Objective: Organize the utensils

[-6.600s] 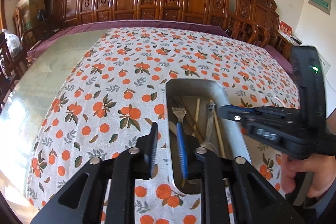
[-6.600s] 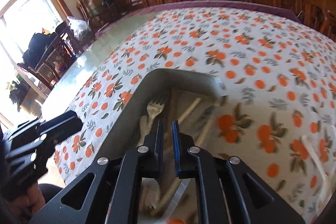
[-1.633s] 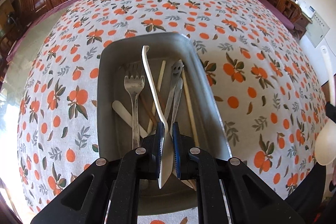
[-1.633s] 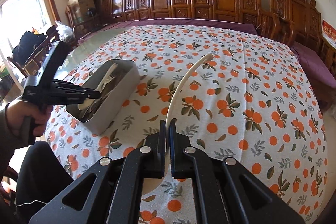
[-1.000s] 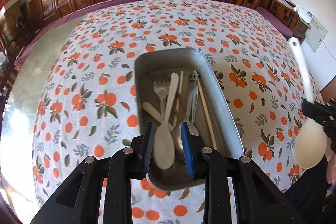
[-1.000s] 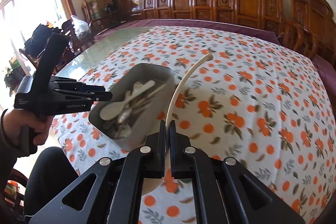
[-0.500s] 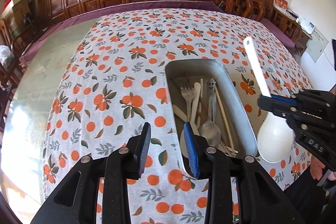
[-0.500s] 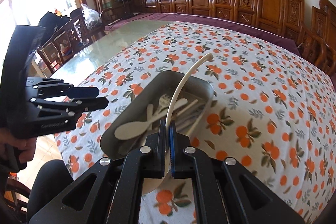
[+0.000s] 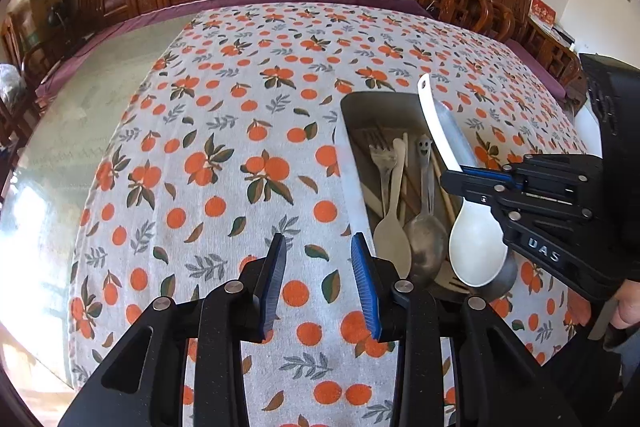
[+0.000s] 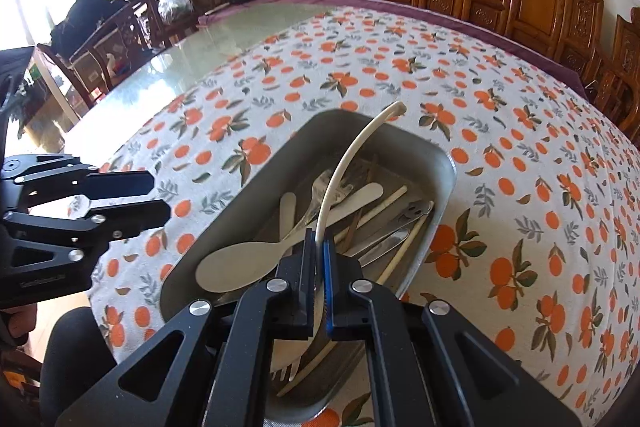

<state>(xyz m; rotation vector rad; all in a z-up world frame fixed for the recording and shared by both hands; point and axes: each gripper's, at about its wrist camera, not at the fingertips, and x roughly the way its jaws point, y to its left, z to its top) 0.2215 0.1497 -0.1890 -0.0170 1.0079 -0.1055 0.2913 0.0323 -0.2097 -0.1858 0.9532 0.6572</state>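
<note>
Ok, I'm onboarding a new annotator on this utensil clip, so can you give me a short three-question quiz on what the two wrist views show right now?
1. True or false: the right gripper is shut on the white spoon.
2. Multiple choice: what lies between the fingers of the left gripper? A) a fork B) nothing, only tablecloth behind C) chopsticks
3. Fill in: the white spoon's bowl hangs over the near end of the metal ____.

Key: 1 true; 2 B; 3 tray, which already holds a fork, a metal spoon and chopsticks.
</note>
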